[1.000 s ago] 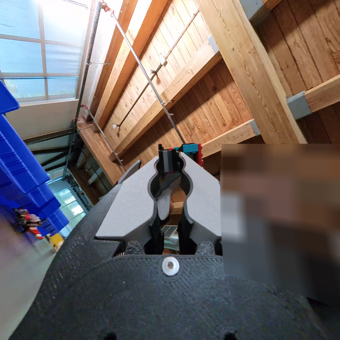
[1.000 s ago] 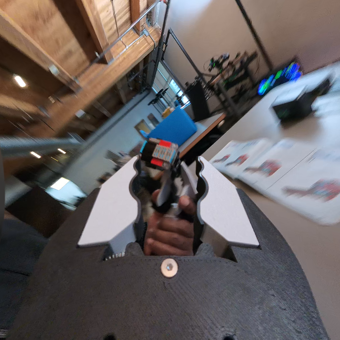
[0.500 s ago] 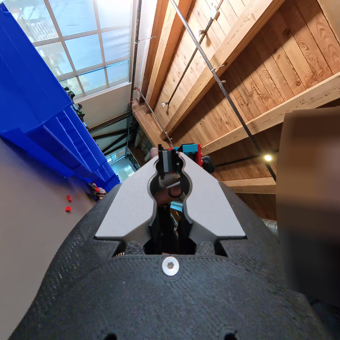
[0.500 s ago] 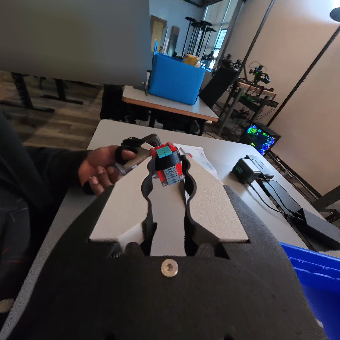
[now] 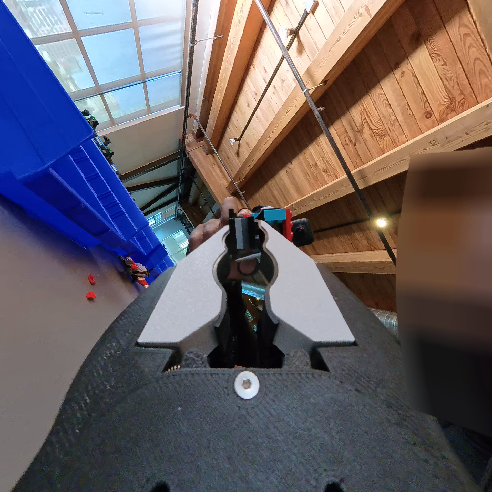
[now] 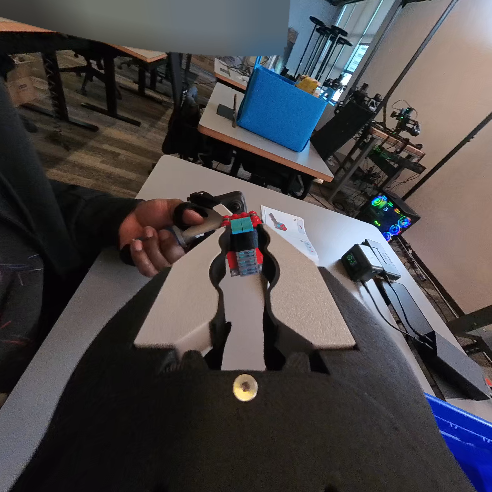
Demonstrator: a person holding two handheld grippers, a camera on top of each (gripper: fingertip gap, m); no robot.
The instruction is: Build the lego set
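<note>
A small lego model [image 6: 243,247] of red, black and teal bricks sits between the jaws of my right gripper [image 6: 243,234], which is shut on it above the grey table [image 6: 186,175]. A hand [image 6: 149,234] holds the left gripper beside it, and one of its fingers [image 6: 202,229] reaches the model's far red end. In the left wrist view my left gripper [image 5: 243,229] points up at the wooden ceiling and is shut on the model's black and grey end [image 5: 242,234]. Teal and red bricks [image 5: 275,217] stick out to the right.
Blue bins [image 5: 53,159] stand along the table, with loose red pieces [image 5: 90,287] and a small brick cluster [image 5: 137,271] beside them. An instruction booklet [image 6: 290,229], a black charger [image 6: 364,261] with cables and a blue bin's corner [image 6: 466,439] lie on the right.
The right view swung from a blurred upward tilt to looking down over the table. The left view turned toward the bins. The model stayed held by both grippers.
</note>
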